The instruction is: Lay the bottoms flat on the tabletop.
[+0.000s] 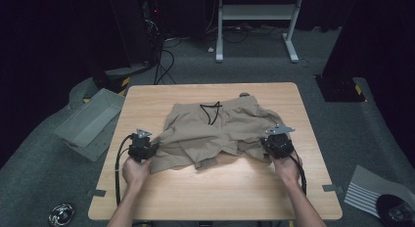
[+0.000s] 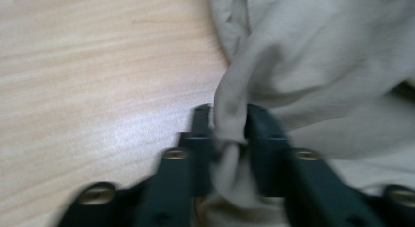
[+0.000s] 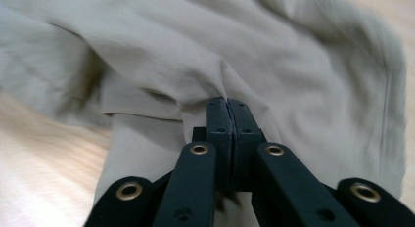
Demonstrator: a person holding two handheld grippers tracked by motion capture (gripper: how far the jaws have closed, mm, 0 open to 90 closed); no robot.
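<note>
1. Two hands enter from the near table edge, each carrying one gripper: left hand (image 1: pixel 135 171) with the left gripper (image 1: pixel 143 147), right hand (image 1: pixel 287 168) with the right gripper (image 1: pixel 277 143).
2. One pair of beige shorts (image 1: pixel 215 131) lies crumpled mid-table, with one black drawstring (image 1: pixel 211 111) at the waistband on the far side.
3. Left gripper: jaws partly apart, with a bunched fold of the shorts' left edge pinched between them; its own view is blurred.
4. Right gripper: jaws pressed nearly together, thin fabric of the shorts' right edge nipped at the tips.
5. One wooden table (image 1: pixel 220 192); one grey bin (image 1: pixel 90 122) on the floor to its left.
6. Hem and leg layout obscured by folds; the forearms are cut off by the frame.
</note>
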